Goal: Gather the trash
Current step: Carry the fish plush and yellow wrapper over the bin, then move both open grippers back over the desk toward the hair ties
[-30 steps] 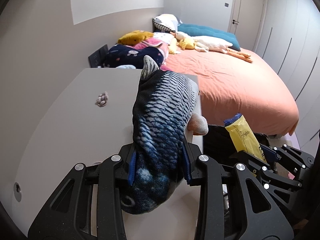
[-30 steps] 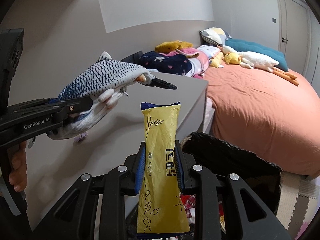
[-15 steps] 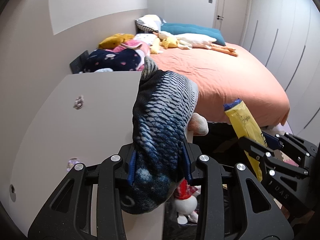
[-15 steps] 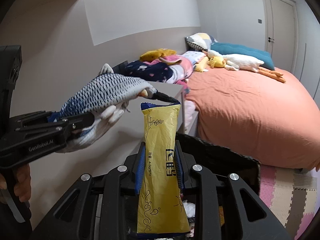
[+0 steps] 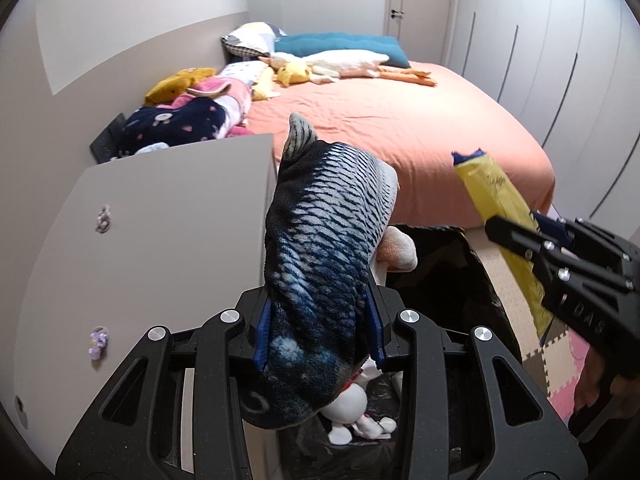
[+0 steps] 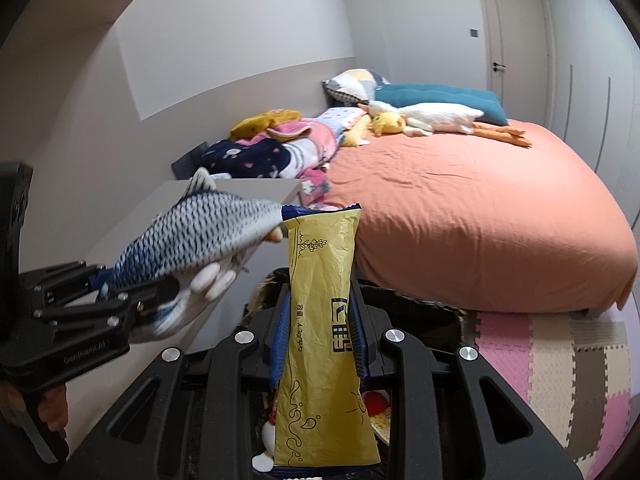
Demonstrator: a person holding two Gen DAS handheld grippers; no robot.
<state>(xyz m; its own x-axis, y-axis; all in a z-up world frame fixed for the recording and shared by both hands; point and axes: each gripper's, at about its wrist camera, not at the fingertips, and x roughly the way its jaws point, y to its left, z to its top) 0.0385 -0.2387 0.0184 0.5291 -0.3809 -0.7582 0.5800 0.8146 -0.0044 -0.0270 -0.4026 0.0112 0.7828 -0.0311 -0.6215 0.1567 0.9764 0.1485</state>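
Note:
My left gripper (image 5: 318,330) is shut on a blue and white plush fish (image 5: 324,248), which hangs out past the edge of the grey cabinet (image 5: 160,216). My right gripper (image 6: 318,334) is shut on a yellow snack wrapper (image 6: 324,320) with a blue top edge, held upright. Below both sits a black-lined trash bin (image 5: 444,264) with white and red soft toys inside (image 5: 352,412). In the right wrist view the plush fish (image 6: 200,236) and the left gripper (image 6: 120,304) show at the left; in the left wrist view the wrapper (image 5: 496,208) and the right gripper (image 5: 532,240) show at the right.
An orange bed (image 5: 400,128) fills the room beyond the bin, with pillows and plush toys (image 5: 320,64) at its head. Two small purple items (image 5: 103,216) lie on the cabinet top. Pink and beige foam floor tiles (image 6: 540,360) lie by the bed. White wardrobe doors (image 5: 540,60) line the right wall.
Both grippers have swung right, off the cabinet top and over the bin, each keeping its hold. The bin's inside with the toys has come into view below them.

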